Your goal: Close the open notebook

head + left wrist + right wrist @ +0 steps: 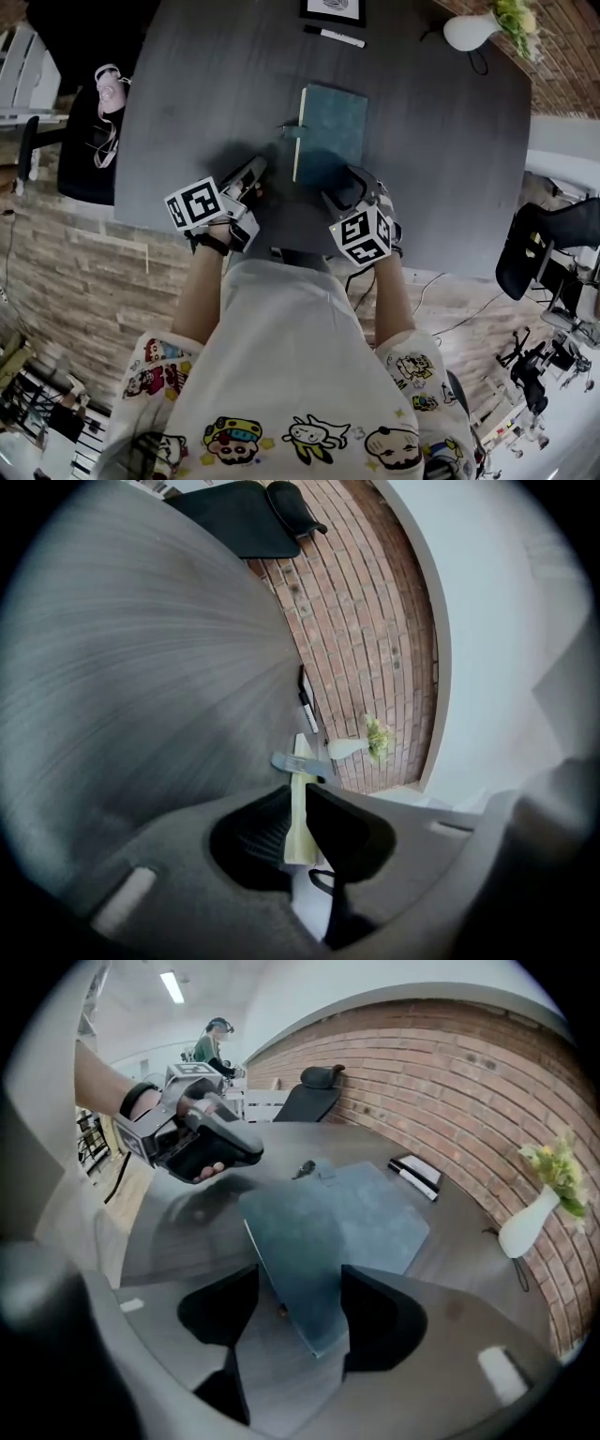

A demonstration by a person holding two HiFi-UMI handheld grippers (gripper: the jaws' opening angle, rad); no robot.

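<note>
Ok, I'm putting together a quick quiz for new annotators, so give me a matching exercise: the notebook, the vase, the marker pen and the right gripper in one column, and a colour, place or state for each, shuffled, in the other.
Column one
1. notebook
2. vase
3. marker pen
4. right gripper

Column two
A. jaws wide apart
B. teal cover
C. lies right beside the frame
D. white, holds green sprigs

Pairs: 1-B, 2-D, 3-C, 4-A
</note>
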